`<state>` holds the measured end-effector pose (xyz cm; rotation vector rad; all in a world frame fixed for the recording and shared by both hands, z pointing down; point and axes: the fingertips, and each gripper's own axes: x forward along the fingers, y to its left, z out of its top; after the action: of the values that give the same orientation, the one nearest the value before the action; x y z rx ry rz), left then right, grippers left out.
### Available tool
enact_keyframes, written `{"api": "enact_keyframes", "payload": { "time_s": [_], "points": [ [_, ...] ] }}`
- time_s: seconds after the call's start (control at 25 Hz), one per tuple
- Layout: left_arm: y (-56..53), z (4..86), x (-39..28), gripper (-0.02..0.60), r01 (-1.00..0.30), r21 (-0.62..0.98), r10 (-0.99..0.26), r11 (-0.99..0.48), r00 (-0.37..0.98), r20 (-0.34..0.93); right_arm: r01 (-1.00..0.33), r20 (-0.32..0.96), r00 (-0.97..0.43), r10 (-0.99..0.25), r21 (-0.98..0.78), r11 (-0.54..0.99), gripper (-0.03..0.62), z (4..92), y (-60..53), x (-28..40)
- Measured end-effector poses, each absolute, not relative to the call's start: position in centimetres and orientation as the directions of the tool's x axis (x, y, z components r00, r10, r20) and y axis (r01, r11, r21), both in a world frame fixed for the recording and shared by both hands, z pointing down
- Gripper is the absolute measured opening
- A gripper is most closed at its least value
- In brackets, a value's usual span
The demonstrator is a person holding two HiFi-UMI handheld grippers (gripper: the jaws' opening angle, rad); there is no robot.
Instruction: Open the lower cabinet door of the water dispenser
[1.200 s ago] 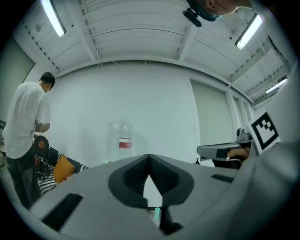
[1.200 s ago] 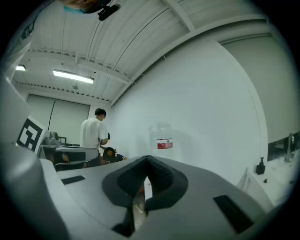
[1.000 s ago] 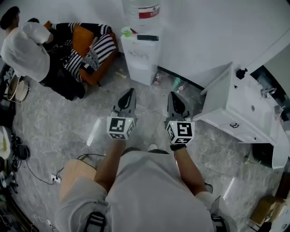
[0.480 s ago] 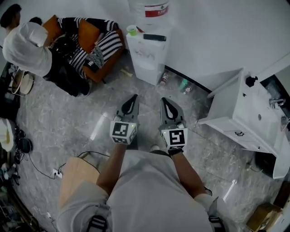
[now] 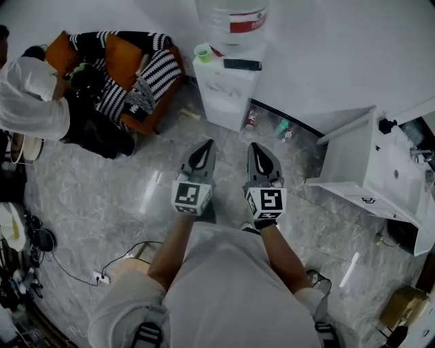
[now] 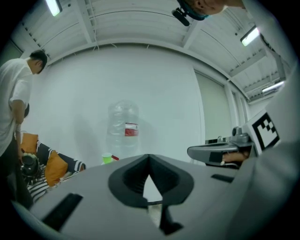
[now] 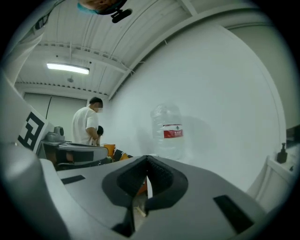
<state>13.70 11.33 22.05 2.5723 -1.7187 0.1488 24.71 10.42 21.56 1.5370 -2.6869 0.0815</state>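
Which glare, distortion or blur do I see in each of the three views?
Head view: pale glare streaks lie on the shiny floor. Left gripper view: strong fisheye bending; the ceiling bows into arcs. Right gripper view: the same bending, yet the water bottle looks fairly sharp.

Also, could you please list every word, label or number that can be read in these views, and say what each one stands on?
No text here can actually be read.
Red label on the water bottle: pale print, too blurred to read.
Left marker cube and right marker cube: black-and-white square patterns, not words.
Small dark mark on the white cabinet: too small to read.
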Motion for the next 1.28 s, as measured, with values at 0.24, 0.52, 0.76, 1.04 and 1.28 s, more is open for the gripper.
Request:
{"api": "enact_keyframes", "payload": {
  "time_s": [0.24, 0.52, 0.76, 1.04, 1.28],
  "points": [
    [4.1, 24.4, 8.1, 0.012, -0.866, 0.026, -0.855, -0.499, 0.497, 0.148, -0.874, 0.156, -0.485, -0.861, -0.047, 0.484, 0.009, 24.8, 4.3, 19.5],
    [-2.0, 30.7, 6.1, 0.012, -0.792, 0.092, -0.77, -0.604, 0.609, 0.192, -0.905, 0.283, -0.422, -0.861, -0.084, 0.416, 0.01, 32.2, -1.3, 18.0],
    [-6.7, 37.7, 9.3, 0.012, -0.741, 0.012, -0.723, -0.671, 0.658, 0.209, -0.924, 0.37, -0.378, -0.849, -0.095, 0.37, 0.011, 40.7, -4.8, 20.4],
    [-10.9, 48.3, 14.7, 0.012, -0.678, 0.084, -0.641, -0.73, 0.722, 0.262, -0.924, 0.427, -0.377, -0.822, -0.116, 0.364, 0.011, 52.7, -9.4, 25.2],
    [-13.0, 57.9, 18.3, 0.012, -0.664, 0.112, -0.606, -0.739, 0.728, 0.32, -0.908, 0.459, -0.414, -0.786, -0.148, 0.392, 0.011, 63.8, -12.7, 27.9]
  ]
}}
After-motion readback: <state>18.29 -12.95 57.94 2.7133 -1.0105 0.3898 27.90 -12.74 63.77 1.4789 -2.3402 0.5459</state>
